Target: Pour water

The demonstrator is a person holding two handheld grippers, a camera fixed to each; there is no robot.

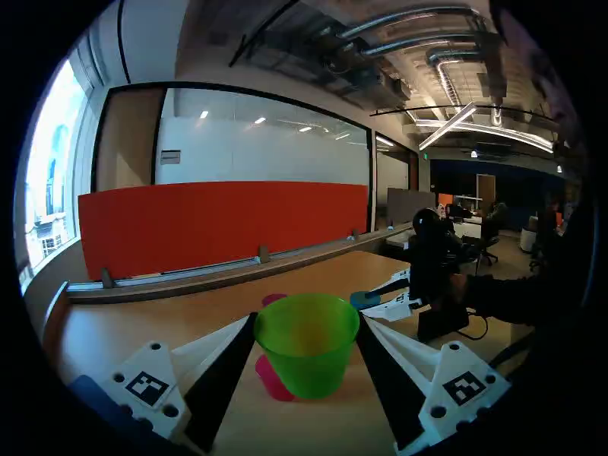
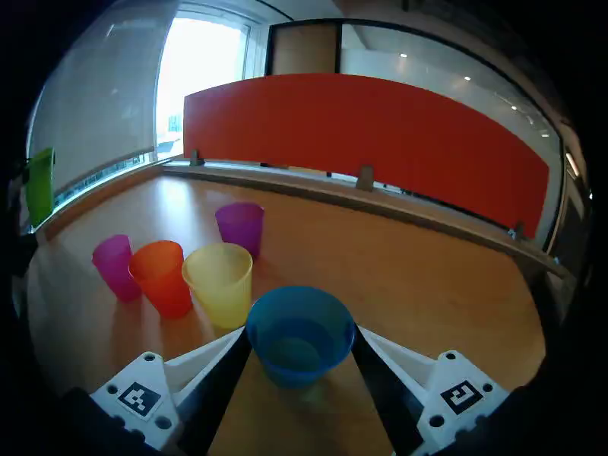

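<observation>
In the left gripper view my left gripper (image 1: 307, 328) is shut on an upright translucent green cup (image 1: 307, 349), held above the wooden table (image 1: 137, 327). A pink cup (image 1: 272, 381) is partly hidden behind it. Farther right, the right gripper (image 1: 389, 298) holds a blue cup (image 1: 364, 299), with a dark-sleeved arm (image 1: 501, 292) behind it. In the right gripper view my right gripper (image 2: 301, 340) is shut on that blue cup (image 2: 300, 334), upright and low over the table (image 2: 425, 281). I cannot tell whether it holds water. The green cup (image 2: 39, 185) shows at the far left edge.
Yellow (image 2: 220, 283), orange (image 2: 161, 277), magenta (image 2: 114, 266) and purple (image 2: 241, 226) cups stand together on the table just beyond the blue cup. A red divider panel (image 2: 365, 133) runs along the table's far edge. Windows lie to the left, with open office space past the table's end.
</observation>
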